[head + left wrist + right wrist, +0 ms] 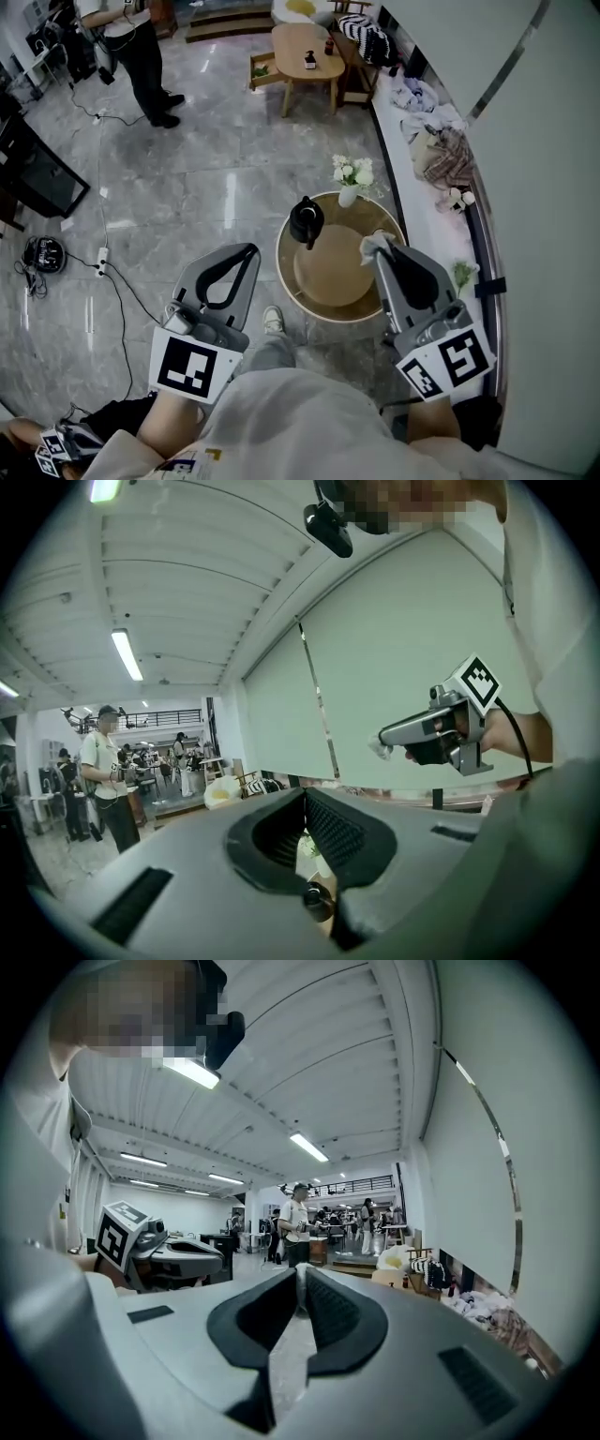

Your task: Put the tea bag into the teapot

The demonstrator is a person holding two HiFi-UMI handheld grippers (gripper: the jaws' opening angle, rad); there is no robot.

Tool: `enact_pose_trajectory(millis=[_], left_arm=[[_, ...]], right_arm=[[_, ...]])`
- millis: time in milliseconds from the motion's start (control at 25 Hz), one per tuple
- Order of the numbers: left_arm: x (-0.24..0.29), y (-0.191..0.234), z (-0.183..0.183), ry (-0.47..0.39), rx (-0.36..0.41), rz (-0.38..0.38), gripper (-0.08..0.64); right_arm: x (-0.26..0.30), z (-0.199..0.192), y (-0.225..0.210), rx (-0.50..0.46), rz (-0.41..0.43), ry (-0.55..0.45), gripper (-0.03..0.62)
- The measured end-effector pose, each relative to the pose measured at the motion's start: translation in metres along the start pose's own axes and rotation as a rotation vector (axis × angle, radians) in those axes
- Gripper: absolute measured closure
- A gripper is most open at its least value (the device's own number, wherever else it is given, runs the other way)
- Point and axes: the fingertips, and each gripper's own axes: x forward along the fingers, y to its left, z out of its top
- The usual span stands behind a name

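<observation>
Right gripper (381, 255) clamps the tea bag (373, 244) just right of the teapot (306, 222); left gripper (250, 250), closed and empty, lies left of it

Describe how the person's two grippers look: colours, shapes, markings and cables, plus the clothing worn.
Both the left gripper and right gripper are grey, wedge-shaped shells with black ribbed pads inside the jaws. Each carries a white cube printed with black square markers. A black cable trails from the right one. The person wears a light top.
</observation>
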Motion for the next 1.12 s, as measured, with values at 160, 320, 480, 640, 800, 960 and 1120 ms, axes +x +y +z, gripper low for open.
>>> enact_pose_trajectory(millis=[160,320,480,640,800,960,1120], left_arm=[[0.022,0.042,-0.004,0.003,-0.005,-0.036,0.552],[0.049,0.076,-0.009,0.004,0.003,-0.070,0.552],[0.071,0.101,-0.018,0.012,0.005,-0.097,0.552],[0.096,0.113,-0.029,0.029,-0.005,-0.110,0.551],[0.114,0.114,-0.037,0.051,-0.016,-0.115,0.552],[0.128,0.111,-0.035,0.058,-0.009,-0.110,0.552],[0.129,0.110,-0.040,0.078,-0.001,-0.107,0.552]], right_arm=[[0.044,0.007,-0.005,0.011,-0.030,0.009,0.562],[0.084,0.007,-0.015,0.022,-0.055,0.020,0.561],[0.116,0.005,-0.028,0.032,-0.078,0.031,0.563],[0.139,-0.004,-0.045,0.047,-0.079,0.060,0.563],[0.151,-0.011,-0.059,0.053,-0.066,0.073,0.563],[0.156,-0.015,-0.072,0.059,-0.047,0.088,0.562],[0.161,-0.023,-0.075,0.063,-0.031,0.105,0.562]])
